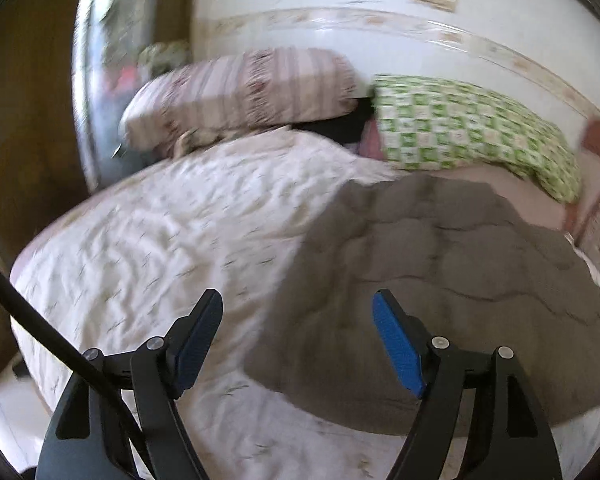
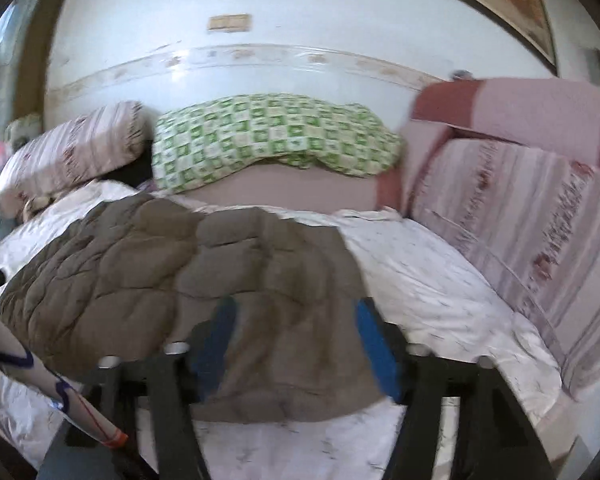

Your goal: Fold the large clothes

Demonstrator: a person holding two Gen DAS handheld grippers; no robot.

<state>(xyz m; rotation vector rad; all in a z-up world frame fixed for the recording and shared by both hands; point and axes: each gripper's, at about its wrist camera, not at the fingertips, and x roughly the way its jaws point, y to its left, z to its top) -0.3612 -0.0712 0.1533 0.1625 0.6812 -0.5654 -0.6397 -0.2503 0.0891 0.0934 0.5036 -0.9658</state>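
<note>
A large brown quilted garment (image 1: pixel 440 292) lies spread on the white patterned bedcover (image 1: pixel 148 240). It also shows in the right wrist view (image 2: pixel 180 276), bunched and puffy. My left gripper (image 1: pixel 298 316) is open and empty, hovering above the garment's left edge. My right gripper (image 2: pixel 296 320) is open and empty, blurred by motion, above the garment's near right part. Neither gripper touches the cloth.
A striped pink pillow (image 1: pixel 240 96) and a green checked pillow (image 1: pixel 472 132) lie at the head of the bed against the white wall. Folded pink striped bedding (image 2: pixel 520 224) is stacked on the right. A black cable (image 1: pixel 40 324) crosses the left view. The bed's near edge shows low down.
</note>
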